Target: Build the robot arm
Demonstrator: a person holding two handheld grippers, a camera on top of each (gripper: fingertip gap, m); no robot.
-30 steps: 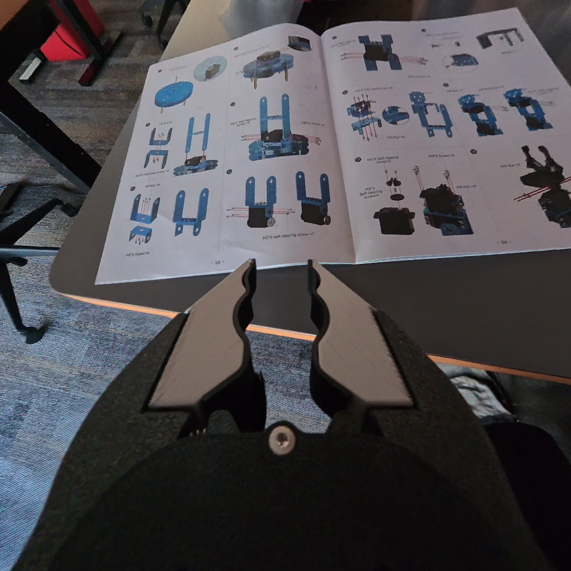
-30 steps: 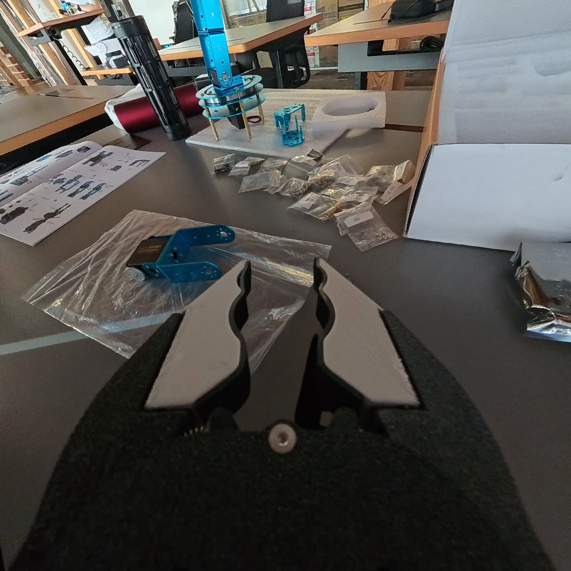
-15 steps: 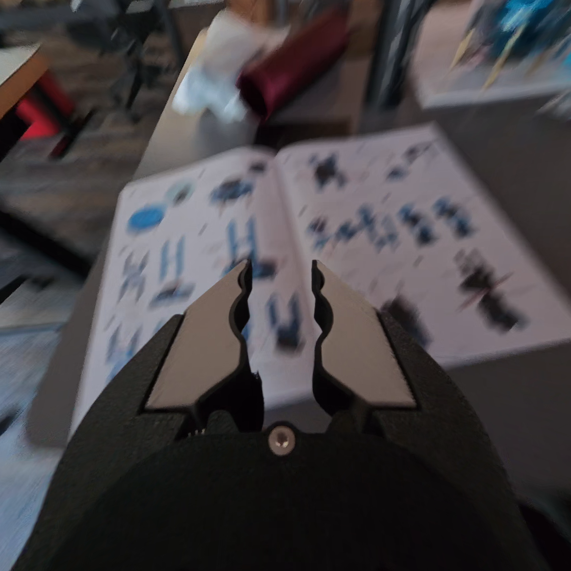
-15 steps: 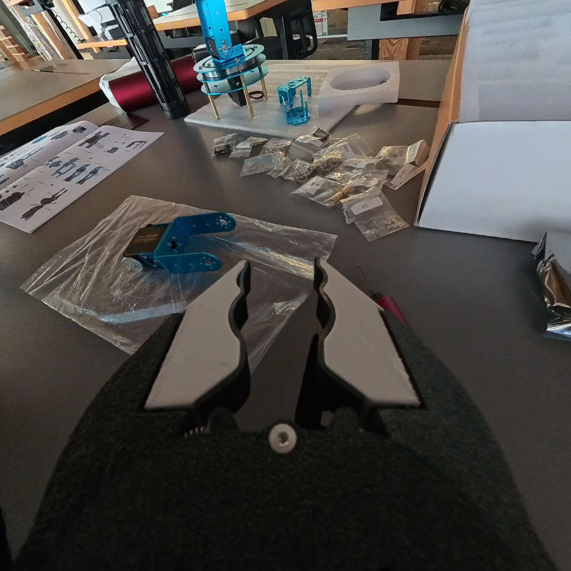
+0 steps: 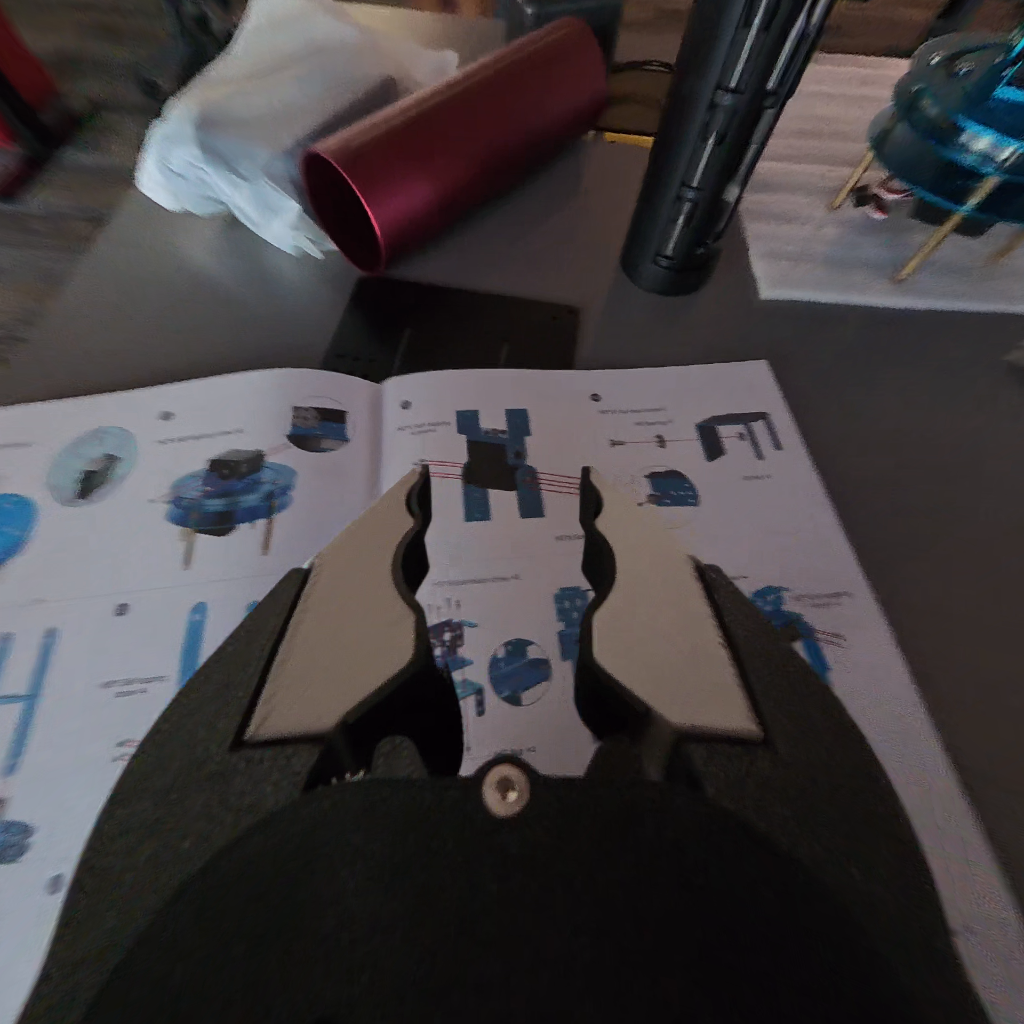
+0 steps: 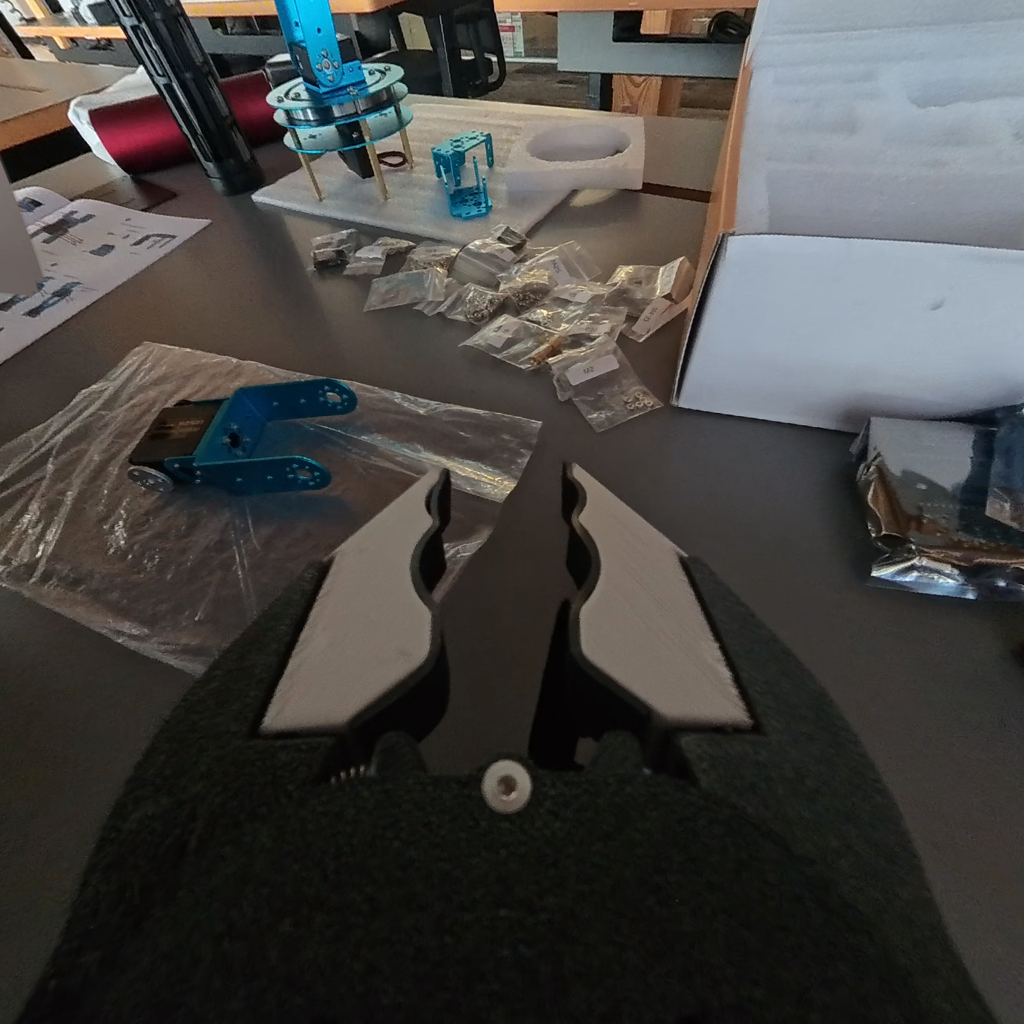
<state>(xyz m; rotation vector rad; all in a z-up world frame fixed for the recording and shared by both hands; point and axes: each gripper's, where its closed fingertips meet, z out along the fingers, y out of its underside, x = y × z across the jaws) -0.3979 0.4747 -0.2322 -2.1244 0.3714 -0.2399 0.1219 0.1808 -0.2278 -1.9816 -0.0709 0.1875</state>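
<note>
Each gripper, left (image 5: 504, 471) and right (image 6: 505, 471), has a rough black rounded body, two pale grey wedge fingers (image 5: 354, 609) with wavy black inner edges at 11 and 1 o'clock, and a silver hex screw (image 6: 506, 786) at centre.

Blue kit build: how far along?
Done: the round blue base stands assembled on its foam sheet, and one blue bracket already carries a black motor on the clear bag. In hand: nothing; left tongs hover open over the open manual, right tongs open over the table. Left: screw packets look unopened.
</note>
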